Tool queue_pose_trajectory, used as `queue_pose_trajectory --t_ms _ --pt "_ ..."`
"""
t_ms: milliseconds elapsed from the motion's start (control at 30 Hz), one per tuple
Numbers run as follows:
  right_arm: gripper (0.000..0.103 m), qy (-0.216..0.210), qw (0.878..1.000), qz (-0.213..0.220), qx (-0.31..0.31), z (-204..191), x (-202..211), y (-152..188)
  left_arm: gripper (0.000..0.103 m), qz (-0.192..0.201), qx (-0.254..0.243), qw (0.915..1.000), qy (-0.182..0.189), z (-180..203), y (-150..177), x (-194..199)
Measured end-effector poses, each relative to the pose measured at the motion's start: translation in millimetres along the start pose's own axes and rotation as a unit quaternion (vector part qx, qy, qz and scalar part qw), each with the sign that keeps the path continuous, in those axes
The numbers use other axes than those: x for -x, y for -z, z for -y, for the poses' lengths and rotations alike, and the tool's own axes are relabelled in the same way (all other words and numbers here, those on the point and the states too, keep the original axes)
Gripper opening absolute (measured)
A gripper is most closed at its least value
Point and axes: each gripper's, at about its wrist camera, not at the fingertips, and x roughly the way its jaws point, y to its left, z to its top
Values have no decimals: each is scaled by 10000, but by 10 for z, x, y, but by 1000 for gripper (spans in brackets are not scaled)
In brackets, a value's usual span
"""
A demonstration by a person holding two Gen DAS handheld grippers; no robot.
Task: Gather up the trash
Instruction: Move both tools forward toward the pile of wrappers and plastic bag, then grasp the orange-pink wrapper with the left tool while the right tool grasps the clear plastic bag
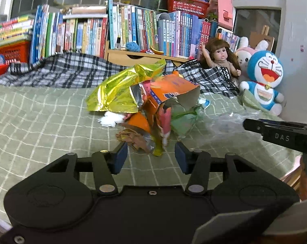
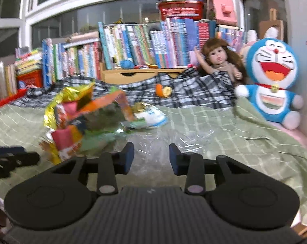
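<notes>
Trash wrappers [image 1: 145, 97] lay heaped near the middle of the green checked bed [image 1: 41, 122], uncollected. My left gripper [image 1: 151, 156] stood parted just short of the heap's near edge, grasping nothing. My right gripper [image 2: 151, 158] was likewise unclenched over a clear plastic bag [image 2: 159, 140] spread beside the heap; whether its pads touched the film I could not tell. Beyond, a gold foil packet [image 1: 117, 89] topped the pile; a doll [image 1: 220, 57] and blue plush [image 1: 263, 77] sat at the bed's far right corner. Legible writing: "DAS" on the right gripper's finger.
</notes>
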Motion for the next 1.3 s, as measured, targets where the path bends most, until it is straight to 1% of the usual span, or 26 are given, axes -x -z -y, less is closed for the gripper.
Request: queue_pose_trajectory --t_ms 33,100,133,233,267,367,467,533,567,600,633,667,700,767,833,933,1000,1033,1100,1133,1200,1300 --pt "64 67 10000 -10 -6 17 0 14 47 -27 -31 10000 29 10 0 -3" --pt "70 159 9998 -36 -84 79 -11 29 42 -110 21 9998 167 18 -6 -29" --pt "73 202 9997 -52 -128 110 -13 39 42 -148 68 9996 247 18 -12 -55" --pt "77 367 9989 -57 -273 177 -22 45 37 -203 186 9991 328 29 -51 -166" --pt "78 331 9989 -55 -336 208 -36 44 36 -246 215 9989 338 39 -67 -228" --pt "87 142 9985 -59 -520 248 -96 26 29 -412 429 9977 327 43 -97 -447" --pt "92 -73 9975 -101 -690 256 -203 15 27 -461 552 9973 175 39 -120 -655" --pt "98 -241 9958 -195 -866 278 -311 4 17 -498 635 9966 138 29 -123 -752" --pt "98 -322 9947 -291 -936 275 -366 6 8 -532 662 9963 121 26 -122 -775" --pt "87 -482 9926 -444 -1022 281 -426 10 8 -524 632 9966 99 31 -120 -770" --pt "64 -620 9908 -555 -1069 270 -449 23 7 -465 526 9975 74 51 -115 -736" --pt "61 -736 9891 -638 -1105 258 -463 34 7 -378 374 9986 53 81 -105 -679" --pt "58 -754 9894 -619 -1077 239 -446 45 7 -282 199 9994 43 115 -96 -614" --pt "56 -751 9919 -472 -909 181 -366 49 7 -116 -105 9998 84 171 -77 -478" --pt "55 -722 9931 -339 -858 166 -277 45 8 -52 -235 9996 155 203 -79 -370" --pt "55 -613 9951 -137 -767 172 -137 19 10 -168 -158 9994 271 179 -86 -265" --pt "55 -463 9970 -32 -618 175 -52 4 12 -163 -81 9994 309 156 -76 -197" --pt "55 -360 9978 6 -551 176 -20 3 17 -109 -101 9996 256 152 -64 -163" --pt "55 -198 9987 12 -461 190 18 14 48 32 -202 9998 63 135 -22 -93" --pt "55 -148 9989 -4 -448 207 22 21 50 114 -259 9996 -80 136 -7 -76" --pt "55 -54 9990 -44 -443 234 38 54 50 161 -325 9990 -244 114 24 -58" --pt "55 62 9991 -92 -408 252 38 107 50 124 -224 9992 -318 48 67 -37"
